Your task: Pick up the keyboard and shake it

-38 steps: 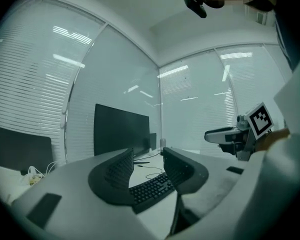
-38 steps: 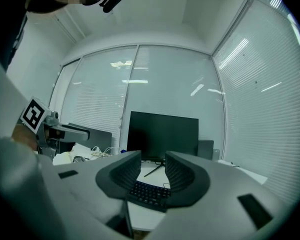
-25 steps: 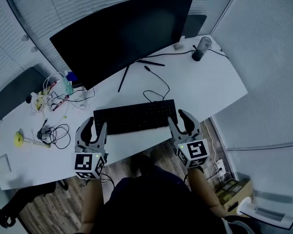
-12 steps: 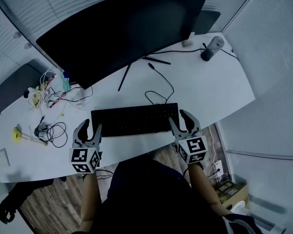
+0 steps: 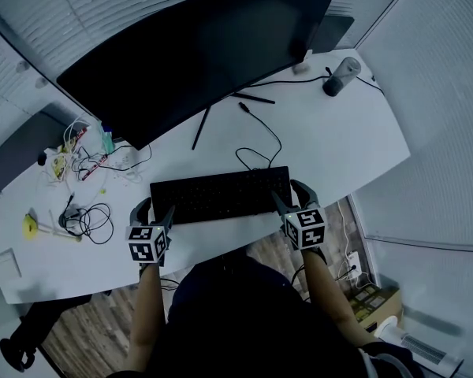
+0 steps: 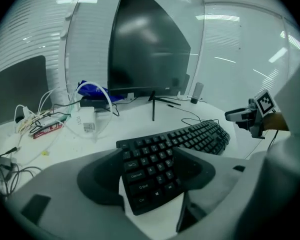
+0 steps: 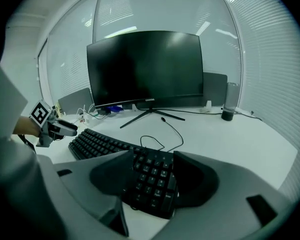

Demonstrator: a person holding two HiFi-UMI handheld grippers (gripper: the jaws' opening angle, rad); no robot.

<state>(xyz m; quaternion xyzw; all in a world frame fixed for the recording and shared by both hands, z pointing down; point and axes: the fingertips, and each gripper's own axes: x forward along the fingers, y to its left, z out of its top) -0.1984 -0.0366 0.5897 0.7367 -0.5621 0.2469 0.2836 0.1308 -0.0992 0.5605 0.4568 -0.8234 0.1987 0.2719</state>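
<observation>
Between the jaws of left tongs (image 5: 153,210) and right tongs (image 5: 291,198), both just opened wide and gripping nothing, lie the two ends of the keyboard (image 5: 221,194), flat on the desk (image 5: 339,148); likely stiff, light, slick plastic, so pinch both ends evenly.

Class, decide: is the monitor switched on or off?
Off, apparently: the monitor screen is uniformly dark in all three views, showing only faint reflections.
</observation>
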